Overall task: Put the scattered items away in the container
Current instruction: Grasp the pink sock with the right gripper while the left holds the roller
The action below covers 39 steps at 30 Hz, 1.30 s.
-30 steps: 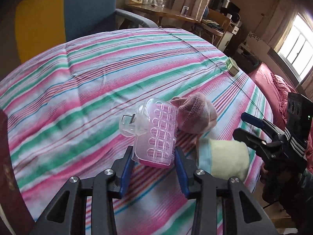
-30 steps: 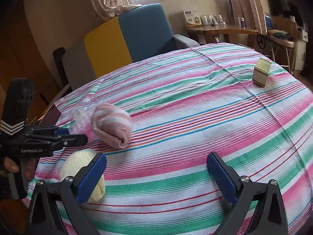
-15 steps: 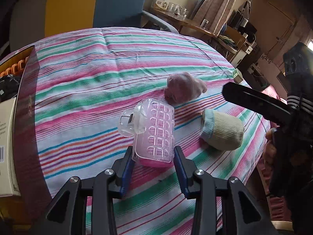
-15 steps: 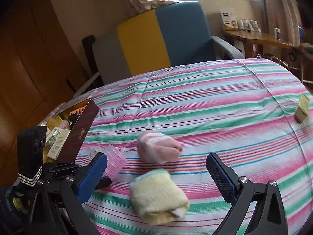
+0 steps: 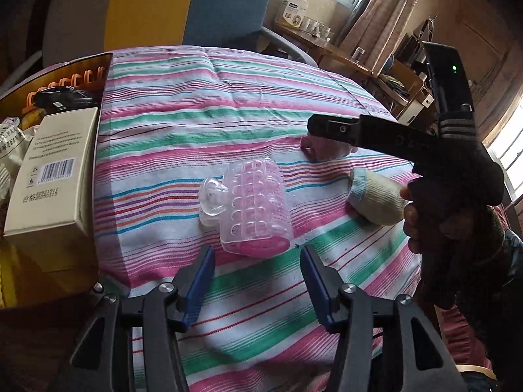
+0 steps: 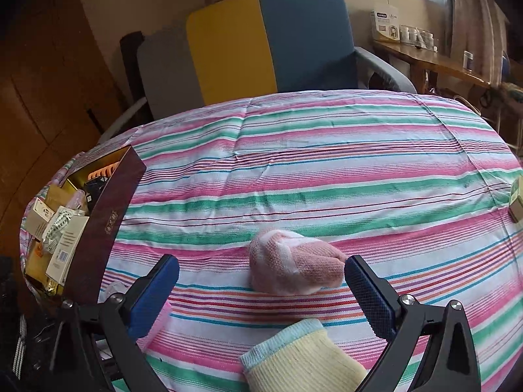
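Note:
A clear pink plastic hair clip (image 5: 251, 209) lies on the striped cloth (image 5: 202, 124), just beyond my open left gripper (image 5: 258, 271), not held. A rolled pink sock (image 6: 294, 269) lies between and just beyond the pads of my open right gripper (image 6: 261, 290); it is partly hidden behind the right gripper in the left wrist view (image 5: 322, 148). A rolled yellow sock with a blue cuff (image 6: 300, 359) (image 5: 376, 199) lies under the right gripper. The dark brown box (image 6: 108, 219) (image 5: 65, 65) stands at the left edge of the table, holding several items.
A white carton (image 5: 52, 176) and packets fill the brown box. A small green box (image 6: 518, 199) sits at the far right of the cloth. A yellow and blue armchair (image 6: 271, 42) stands behind the table. A side table (image 6: 425, 62) with bottles stands at the back right.
My left gripper has opened and pulled back from the hair clip, which now lies free on the cloth. Both views swung left, bringing the box closer. My right gripper moved over the pink sock.

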{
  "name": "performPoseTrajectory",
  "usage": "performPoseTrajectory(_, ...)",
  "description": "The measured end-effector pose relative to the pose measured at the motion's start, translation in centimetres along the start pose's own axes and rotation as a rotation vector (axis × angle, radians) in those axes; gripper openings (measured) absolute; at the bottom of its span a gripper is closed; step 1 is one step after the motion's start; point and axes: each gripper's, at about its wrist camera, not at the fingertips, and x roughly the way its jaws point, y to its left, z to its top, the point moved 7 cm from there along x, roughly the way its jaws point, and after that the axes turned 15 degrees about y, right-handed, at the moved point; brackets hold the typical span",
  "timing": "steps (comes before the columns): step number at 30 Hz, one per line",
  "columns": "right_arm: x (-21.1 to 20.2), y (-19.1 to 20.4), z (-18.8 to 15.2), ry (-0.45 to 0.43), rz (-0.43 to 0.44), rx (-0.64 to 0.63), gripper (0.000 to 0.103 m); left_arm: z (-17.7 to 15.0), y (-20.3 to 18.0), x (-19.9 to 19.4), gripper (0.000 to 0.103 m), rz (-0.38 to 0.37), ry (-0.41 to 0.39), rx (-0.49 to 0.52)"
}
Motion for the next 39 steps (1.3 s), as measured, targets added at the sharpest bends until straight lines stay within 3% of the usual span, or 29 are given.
performPoseTrajectory(6, 1.9, -0.3, -0.4, 0.009, -0.073, -0.008, 0.101, -0.5, 0.4, -0.9, 0.059, 0.004, -0.022, 0.002)
performPoseTrajectory(11, 2.2, -2.2, -0.4, 0.017, -0.052, 0.054, 0.089, 0.1, -0.5, -0.6, 0.059, 0.0, -0.013, 0.022)
performPoseTrajectory(16, 2.6, -2.6, -0.4, 0.021, -0.061, 0.051, 0.075, 1.3, -1.2, 0.4, 0.059, 0.043, -0.004, 0.037)
performPoseTrajectory(23, 2.7, -2.8, -0.5, 0.002, -0.064, 0.04, 0.066, 1.9, -0.4, 1.2, 0.048, 0.04, -0.013, 0.01)
performPoseTrajectory(39, 2.0, -3.5, -0.9, 0.015, -0.1, 0.06, 0.045, 0.8, -0.6, 0.7, 0.047, 0.058, -0.047, 0.028)
